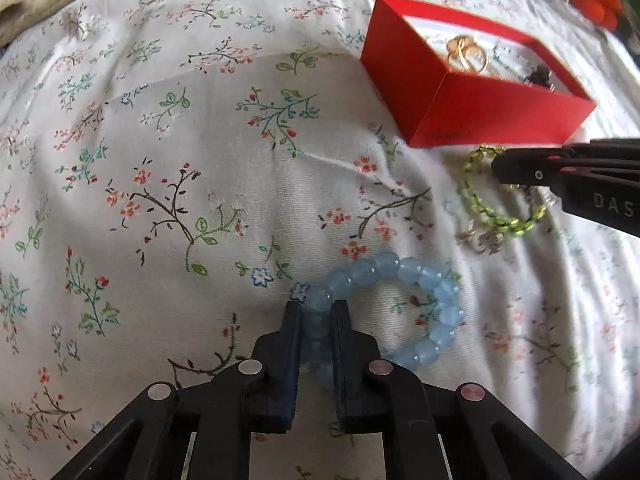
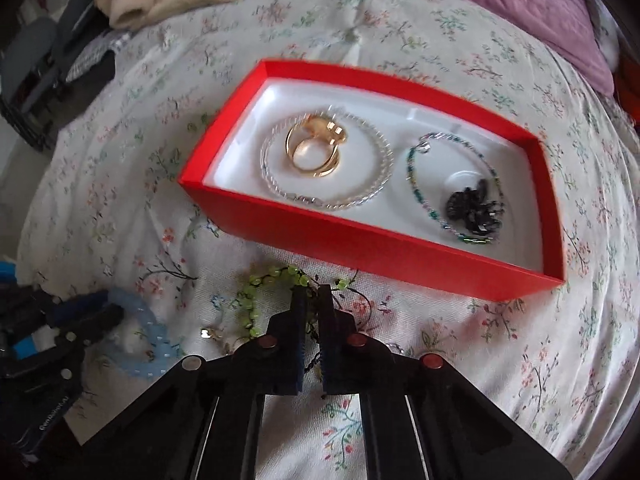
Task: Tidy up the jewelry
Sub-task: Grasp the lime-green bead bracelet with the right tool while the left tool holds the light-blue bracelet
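The blue bracelet (image 1: 400, 304), in front of the red box (image 2: 360, 248) on the bed, is pinched in the closed left claw (image 1: 318, 308). The green bracelet (image 2: 260, 300), just beside the box, is clamped in the closed right claw (image 2: 311, 296), probably for lifting into it.

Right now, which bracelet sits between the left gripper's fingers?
The pale blue chunky-bead bracelet, lying on the floral sheet. The left gripper is shut on it; the green beaded bracelet is at the right gripper.
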`<move>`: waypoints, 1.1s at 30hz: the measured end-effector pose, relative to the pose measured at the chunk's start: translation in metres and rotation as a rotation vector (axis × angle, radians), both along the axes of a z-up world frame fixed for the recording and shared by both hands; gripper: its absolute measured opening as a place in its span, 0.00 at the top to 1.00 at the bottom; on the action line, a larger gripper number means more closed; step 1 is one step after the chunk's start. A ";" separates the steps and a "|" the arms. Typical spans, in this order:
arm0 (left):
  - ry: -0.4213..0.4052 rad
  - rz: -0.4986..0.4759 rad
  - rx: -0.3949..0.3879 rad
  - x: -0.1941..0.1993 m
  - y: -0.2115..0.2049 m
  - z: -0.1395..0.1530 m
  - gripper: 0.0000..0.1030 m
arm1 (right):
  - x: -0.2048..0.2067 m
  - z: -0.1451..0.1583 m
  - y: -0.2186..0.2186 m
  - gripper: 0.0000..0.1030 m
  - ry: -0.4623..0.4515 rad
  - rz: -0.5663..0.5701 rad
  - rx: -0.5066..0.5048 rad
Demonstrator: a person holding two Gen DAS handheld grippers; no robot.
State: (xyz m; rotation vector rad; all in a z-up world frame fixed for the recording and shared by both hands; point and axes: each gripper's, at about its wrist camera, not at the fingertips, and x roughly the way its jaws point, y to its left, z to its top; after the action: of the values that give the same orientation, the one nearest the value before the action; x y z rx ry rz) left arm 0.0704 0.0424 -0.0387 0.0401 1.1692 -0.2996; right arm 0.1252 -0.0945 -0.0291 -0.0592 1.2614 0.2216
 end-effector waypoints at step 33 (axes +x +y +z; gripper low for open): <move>-0.187 -0.039 -0.172 -0.015 -0.044 0.095 0.92 | -0.065 0.106 -0.059 0.95 -0.189 -0.076 0.135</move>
State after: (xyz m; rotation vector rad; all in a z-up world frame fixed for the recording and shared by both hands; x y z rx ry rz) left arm 0.0549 -0.0014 0.0559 -0.0587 0.9549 -0.4213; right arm 0.0598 -0.1531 0.0774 0.0825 1.0556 0.2293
